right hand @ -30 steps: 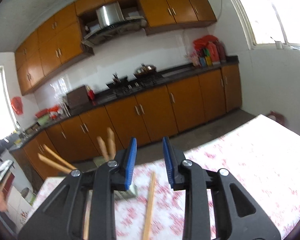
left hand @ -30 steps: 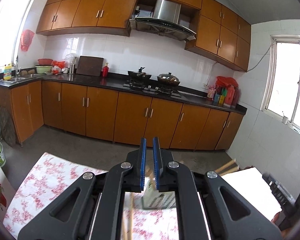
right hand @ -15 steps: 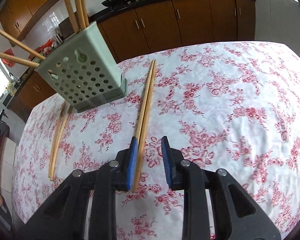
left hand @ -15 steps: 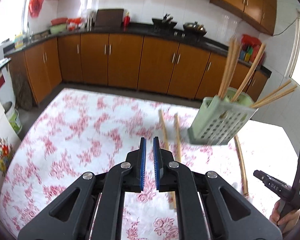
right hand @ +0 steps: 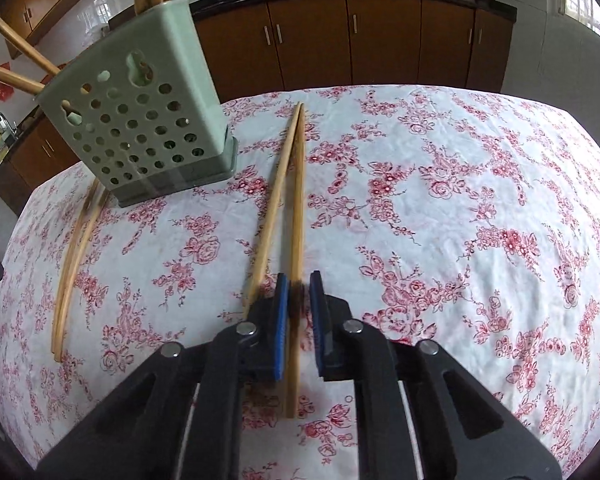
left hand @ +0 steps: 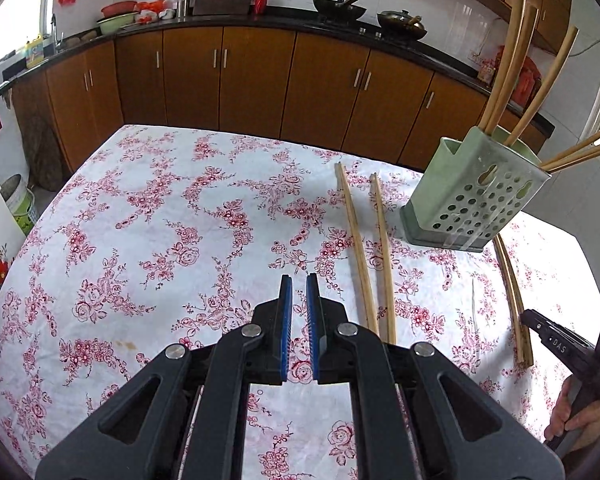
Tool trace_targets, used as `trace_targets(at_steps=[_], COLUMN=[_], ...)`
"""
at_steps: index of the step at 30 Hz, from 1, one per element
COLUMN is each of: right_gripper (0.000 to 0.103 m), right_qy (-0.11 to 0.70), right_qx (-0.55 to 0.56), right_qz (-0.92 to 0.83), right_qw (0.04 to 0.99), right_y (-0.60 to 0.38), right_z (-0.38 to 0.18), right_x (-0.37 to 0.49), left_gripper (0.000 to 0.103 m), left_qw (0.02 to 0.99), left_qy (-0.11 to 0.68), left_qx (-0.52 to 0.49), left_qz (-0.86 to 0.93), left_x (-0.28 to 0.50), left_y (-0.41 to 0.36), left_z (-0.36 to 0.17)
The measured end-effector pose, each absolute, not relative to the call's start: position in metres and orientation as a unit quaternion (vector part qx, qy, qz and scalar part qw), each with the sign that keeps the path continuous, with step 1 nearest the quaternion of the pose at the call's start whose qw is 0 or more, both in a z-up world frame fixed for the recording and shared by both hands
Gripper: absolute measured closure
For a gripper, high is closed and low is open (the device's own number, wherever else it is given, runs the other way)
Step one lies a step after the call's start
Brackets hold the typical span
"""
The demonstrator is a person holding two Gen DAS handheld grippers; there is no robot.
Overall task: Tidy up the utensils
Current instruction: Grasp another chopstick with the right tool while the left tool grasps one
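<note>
The left gripper (left hand: 298,300) hovers over bare floral tablecloth (left hand: 148,216) with its blue pads nearly together and nothing between them. Just to its right lies a pair of chopsticks (left hand: 374,256), side by side and slightly splayed, pointing toward the green holder (left hand: 472,196). They look like plain pale wood or bamboo: long, thin, rigid, and light enough to skitter or roll if nudged from the side (round shafts on cloth tend to do that). A pinch across the shaft near the thicker end, with the pads square to it, seems the safest hold, since a grip far from the middle would let the long end droop.

The holder is a perforated, pale-green plastic box on a darker base, standing on the table with several chopsticks already leaning out of its top. A second pair (left hand: 514,300) lies past it, curving along the table's right side.

In the right wrist view, the right gripper (right hand: 298,300) sits low over the near end of the right-hand chopstick (right hand: 297,216), jaws narrowly parted and straddling it; whether the pads already press on the wood I cannot tell.
</note>
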State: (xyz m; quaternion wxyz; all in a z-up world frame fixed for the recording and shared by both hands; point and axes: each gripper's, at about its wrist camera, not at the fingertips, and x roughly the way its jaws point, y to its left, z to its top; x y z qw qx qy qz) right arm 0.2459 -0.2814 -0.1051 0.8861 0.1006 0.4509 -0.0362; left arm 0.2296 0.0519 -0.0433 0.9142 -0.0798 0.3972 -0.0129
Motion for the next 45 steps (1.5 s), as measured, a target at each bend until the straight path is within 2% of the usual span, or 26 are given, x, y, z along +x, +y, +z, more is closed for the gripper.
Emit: trace_targets(at_steps=[5, 8, 17, 35, 45], right_gripper=[0.091, 0.095, 0.095, 0.095, 0.095], right_qy=[0.449, 0.449, 0.435, 0.429, 0.425], right_qx=[0.093, 0.081, 0.126, 0.09, 0.078], right_qz=[-0.032, -0.038, -0.108, -0.097, -0.076], right_qw=[0.888, 0.889, 0.885, 0.893, 0.899], right_y=[-0.28, -0.278, -0.322, -0.311, -0.315], right_z=[-0.105, -0.107, -0.11, -0.111, -0.111], right_x=[0.245, 0.247, 0.247, 0.235, 0.227], left_gripper=[0.095, 0.095, 0.095, 0.095, 0.095], left_qw=[0.911, 0.908, 0.896, 0.893, 0.894], left_qy=[0.404, 0.41, 0.431, 0.447, 0.446], left_qx=[-0.08, -0.081, -0.08, -0.012, -0.036], left_qz=[-0.018, -0.027, -0.068, -0.059, 0.0], left_x=[0.232, 0.234, 0.244, 0.27, 0.271], left_y=[0.049, 0.044, 0.02, -0.017, 0.042], left_z=[-0.05, -0.054, -0.069, -0.094, -0.093])
